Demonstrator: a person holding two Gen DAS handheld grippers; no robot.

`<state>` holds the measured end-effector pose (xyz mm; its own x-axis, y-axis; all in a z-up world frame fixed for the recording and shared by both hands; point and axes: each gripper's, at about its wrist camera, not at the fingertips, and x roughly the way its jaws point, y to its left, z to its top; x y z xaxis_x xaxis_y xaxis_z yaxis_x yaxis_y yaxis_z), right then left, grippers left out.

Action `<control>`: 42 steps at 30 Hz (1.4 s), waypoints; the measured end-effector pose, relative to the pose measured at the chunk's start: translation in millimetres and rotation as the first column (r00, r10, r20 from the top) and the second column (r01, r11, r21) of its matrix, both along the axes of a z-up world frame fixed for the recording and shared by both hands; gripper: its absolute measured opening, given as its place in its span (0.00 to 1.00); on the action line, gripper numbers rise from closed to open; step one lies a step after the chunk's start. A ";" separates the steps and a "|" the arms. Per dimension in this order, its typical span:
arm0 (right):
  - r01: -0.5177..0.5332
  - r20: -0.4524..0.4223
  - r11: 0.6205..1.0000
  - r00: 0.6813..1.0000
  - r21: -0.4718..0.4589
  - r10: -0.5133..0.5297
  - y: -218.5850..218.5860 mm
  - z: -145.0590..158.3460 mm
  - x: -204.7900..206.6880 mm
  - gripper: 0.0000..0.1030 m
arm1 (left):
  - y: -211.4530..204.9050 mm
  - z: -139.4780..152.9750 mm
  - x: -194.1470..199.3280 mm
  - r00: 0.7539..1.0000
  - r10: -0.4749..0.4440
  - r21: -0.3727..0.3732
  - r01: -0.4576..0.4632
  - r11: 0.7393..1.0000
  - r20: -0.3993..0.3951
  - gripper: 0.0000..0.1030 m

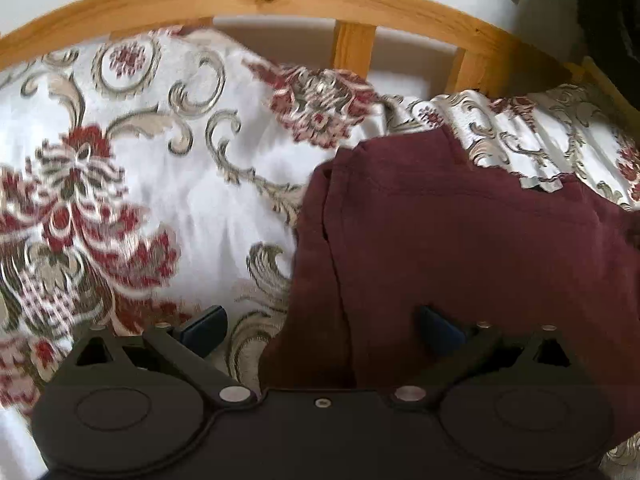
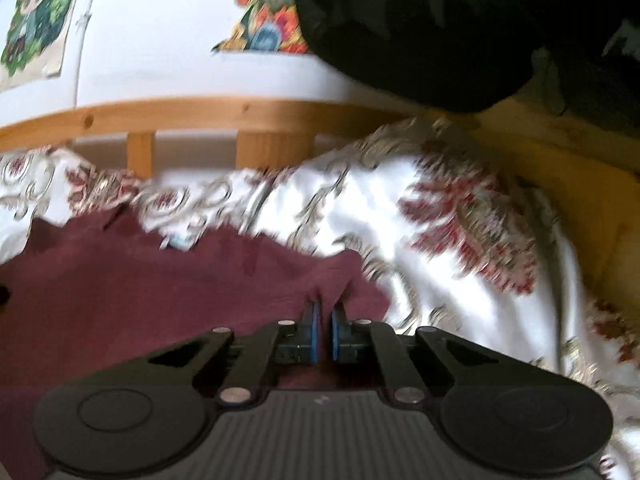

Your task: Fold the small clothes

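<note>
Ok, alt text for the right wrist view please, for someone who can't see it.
The right gripper is pinched shut on an edge of a maroon garment lying on a white floral bedspread. Behind runs a wooden bed rail, with a dark bundle at top right; the picture is motion-blurred.
</note>
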<state>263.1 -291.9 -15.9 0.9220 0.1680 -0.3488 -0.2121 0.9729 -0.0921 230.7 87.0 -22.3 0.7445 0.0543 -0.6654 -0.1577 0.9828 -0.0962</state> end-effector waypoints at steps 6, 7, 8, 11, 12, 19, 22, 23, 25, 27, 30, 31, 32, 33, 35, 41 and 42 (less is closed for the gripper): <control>0.067 -0.054 0.997 0.996 -0.031 -0.068 -8.1 -2.6 3.5 0.07 | 0.3 6.2 -4.0 1.000 -0.007 0.020 0.006 1.000 0.028 0.99; 0.079 -0.066 0.996 0.995 -0.038 -0.081 -8.7 -6.4 4.6 0.07 | -0.1 5.4 -4.3 1.000 -0.006 0.027 0.005 1.000 0.022 0.99; 0.088 -0.076 0.995 0.993 -0.043 -0.091 -9.1 -9.5 5.3 0.07 | -0.3 4.2 -4.7 1.000 -0.005 0.034 0.005 0.999 0.016 0.99; 0.086 -0.084 0.992 0.992 -0.090 -0.094 -4.5 -17.4 7.2 0.07 | 1.0 -1.8 -5.5 1.000 -0.013 0.052 0.013 0.999 -0.006 0.99; 0.083 -0.081 0.990 0.992 -0.116 -0.093 -1.8 -21.3 8.6 0.08 | 2.2 -5.2 -5.2 1.000 -0.016 0.053 0.017 0.998 -0.020 0.99; 0.100 -0.063 0.987 0.992 -0.123 -0.109 3.1 -34.3 6.8 0.08 | 9.4 -13.6 -5.9 1.000 -0.004 0.006 0.004 1.000 -0.021 1.00; 0.098 -0.058 0.986 0.993 -0.134 -0.106 4.5 -36.6 6.8 0.09 | 9.7 -17.0 -7.2 1.000 -0.004 0.008 0.004 1.000 -0.008 1.00; 0.097 -0.057 0.986 0.993 -0.137 -0.106 5.0 -36.9 6.3 0.09 | 9.8 -17.8 -7.3 1.000 -0.001 0.006 0.001 1.000 -0.006 1.00; 0.097 -0.058 0.986 0.993 -0.134 -0.106 4.8 -36.9 6.6 0.13 | 9.4 -19.1 -7.5 1.000 0.005 0.003 -0.005 1.000 -0.001 1.00; 0.091 -0.072 0.990 0.992 -0.109 -0.099 3.4 -35.5 8.1 0.18 | 8.4 -20.5 -8.3 1.000 0.010 0.005 -0.010 1.000 0.004 1.00; 0.082 -0.093 0.995 0.992 -0.062 -0.087 1.1 -31.1 8.7 0.36 | 7.8 -22.0 -10.4 1.000 0.017 0.004 -0.017 1.000 0.013 1.00; 0.076 -0.089 0.996 0.993 -0.051 -0.080 1.4 -28.7 7.2 0.48 | 7.8 -22.4 -10.8 1.000 0.019 0.002 -0.019 1.000 0.015 1.00; 0.069 -0.078 0.997 0.994 -0.042 -0.072 2.3 -26.6 4.9 0.53 | 8.0 -22.6 -11.2 1.000 0.020 0.001 -0.020 1.000 0.016 1.00; 0.063 -0.064 0.997 0.996 -0.039 -0.065 3.6 -24.6 2.7 0.60 | 8.1 -22.7 -11.5 1.000 0.021 -0.001 -0.021 1.000 0.017 1.00; 0.059 -0.031 0.997 0.998 -0.056 -0.061 7.9 -21.8 -0.3 0.65 | 8.4 -22.5 -11.7 1.000 0.027 -0.009 -0.026 1.000 0.014 1.00; 0.055 0.023 0.996 0.998 -0.073 -0.054 15.0 -14.9 -7.1 0.91 | 14.0 -13.5 -11.8 0.994 0.098 -0.121 -0.104 0.987 -0.051 0.99; 0.051 0.027 0.996 0.998 -0.069 -0.049 16.2 -12.5 -8.9 0.94 | 14.0 -12.0 -13.2 0.993 0.103 -0.136 -0.110 0.985 -0.060 0.99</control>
<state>254.2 -275.7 -28.4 0.9373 0.0975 -0.3346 -0.1600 0.9733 -0.1644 217.4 101.0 -34.3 0.7031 0.0357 -0.7102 -0.2690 0.9379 -0.2191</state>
